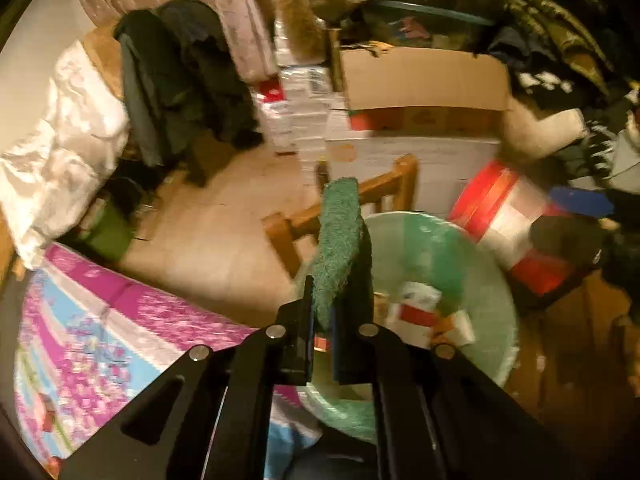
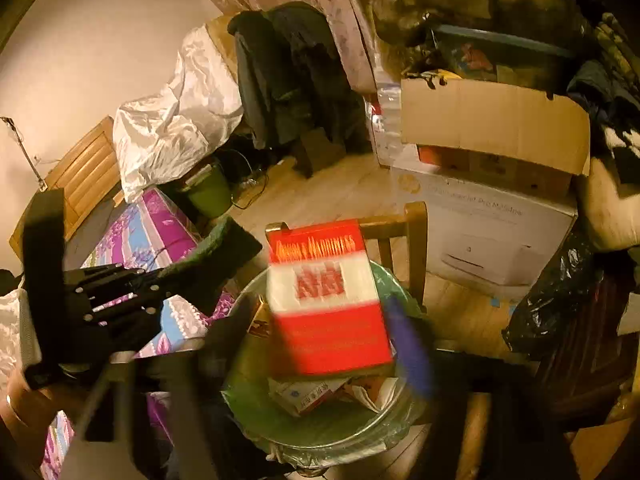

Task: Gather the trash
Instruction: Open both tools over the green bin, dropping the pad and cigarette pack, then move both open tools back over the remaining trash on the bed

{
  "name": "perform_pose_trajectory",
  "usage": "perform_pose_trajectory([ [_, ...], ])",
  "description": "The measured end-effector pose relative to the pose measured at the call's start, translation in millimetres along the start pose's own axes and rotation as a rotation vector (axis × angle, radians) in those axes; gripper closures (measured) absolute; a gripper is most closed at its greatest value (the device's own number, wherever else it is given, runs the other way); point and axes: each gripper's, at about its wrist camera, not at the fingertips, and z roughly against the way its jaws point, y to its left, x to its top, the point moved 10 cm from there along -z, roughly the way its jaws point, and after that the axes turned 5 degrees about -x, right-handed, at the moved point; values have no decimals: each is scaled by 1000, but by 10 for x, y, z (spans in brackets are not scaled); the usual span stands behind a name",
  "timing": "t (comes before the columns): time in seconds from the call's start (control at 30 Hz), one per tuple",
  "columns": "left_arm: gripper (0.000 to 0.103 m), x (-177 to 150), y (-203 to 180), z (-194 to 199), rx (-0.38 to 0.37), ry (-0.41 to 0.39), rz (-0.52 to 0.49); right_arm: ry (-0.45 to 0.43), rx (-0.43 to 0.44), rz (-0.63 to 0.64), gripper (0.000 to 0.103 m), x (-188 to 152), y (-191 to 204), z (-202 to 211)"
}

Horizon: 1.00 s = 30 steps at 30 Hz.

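Releasing red box (image 2: 330, 300) over bin (image 2: 320, 432); my right gripper (image 2: 320, 344) spread wide; left gripper (image 1: 322, 320) clenched on green cloth (image 1: 338, 240), clear of drop.

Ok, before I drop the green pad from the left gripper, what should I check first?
1. Left gripper shut on the green scouring pad: ok.
2. Pad above the bin mouth: cannot tell; it sits near the left rim.
3. Right gripper open: ok, jaws wide.
4. Red and white box clear of the right jaws: cannot tell; it is between them, blurred, over the bin.
5. Room in the bin: ok; only a few cartons lie at the bottom.
6. Green liner in place: ok.
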Motion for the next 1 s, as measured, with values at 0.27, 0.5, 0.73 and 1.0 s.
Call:
perform_pose_trajectory([
  [0.27, 81, -113, 47, -72, -50, 24, 73, -19, 7, -54, 25, 52, -136, 15],
  [0.5, 81, -177, 101, -25, 8, 17, 60, -26, 21, -50, 25, 58, -125, -9],
  [0.73, 72, -288, 456, 117, 167, -43, 109, -113, 9, -50, 25, 148, -46, 119],
  [1.0, 41, -593, 1134, 505, 406, -118, 254, -355, -93, -28, 17, 289, 120, 512],
])
